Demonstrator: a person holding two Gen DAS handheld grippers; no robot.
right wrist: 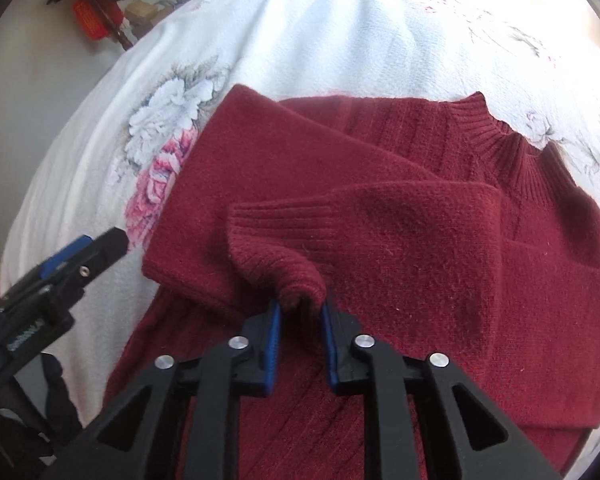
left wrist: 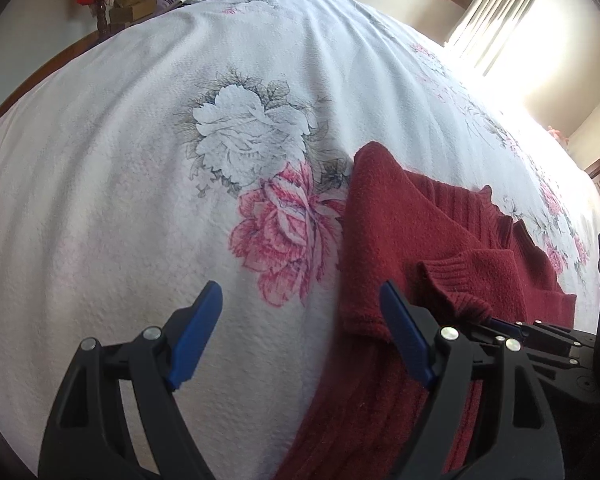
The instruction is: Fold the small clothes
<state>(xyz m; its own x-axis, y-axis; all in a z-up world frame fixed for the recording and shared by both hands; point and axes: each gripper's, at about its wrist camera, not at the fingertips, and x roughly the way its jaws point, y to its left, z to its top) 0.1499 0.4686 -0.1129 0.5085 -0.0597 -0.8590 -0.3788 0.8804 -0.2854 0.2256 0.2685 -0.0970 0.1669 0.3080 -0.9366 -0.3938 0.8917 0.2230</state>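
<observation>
A dark red knit sweater (right wrist: 400, 208) lies on the floral bedspread (left wrist: 120, 160), both sleeves folded across its chest and its ribbed collar (right wrist: 512, 144) pointing away. My right gripper (right wrist: 300, 308) is shut on the ribbed sleeve cuff (right wrist: 292, 276), which bunches up between the blue pads. My left gripper (left wrist: 300, 300) is open, hovering at the sweater's (left wrist: 400, 232) left edge; its right finger (left wrist: 404, 336) is over the red fabric and its left finger (left wrist: 200, 328) is over the bare bedspread. The left gripper (right wrist: 80, 252) also shows at the left of the right wrist view.
The white bedspread (right wrist: 300, 32) with grey and pink roses covers the whole bed. A wooden bed frame (left wrist: 32, 76) runs along the far left. A shelf with small boxes (left wrist: 128, 0) and a red lantern (right wrist: 90, 20) stands beyond. Bright curtains (left wrist: 504, 8) hang at the far right.
</observation>
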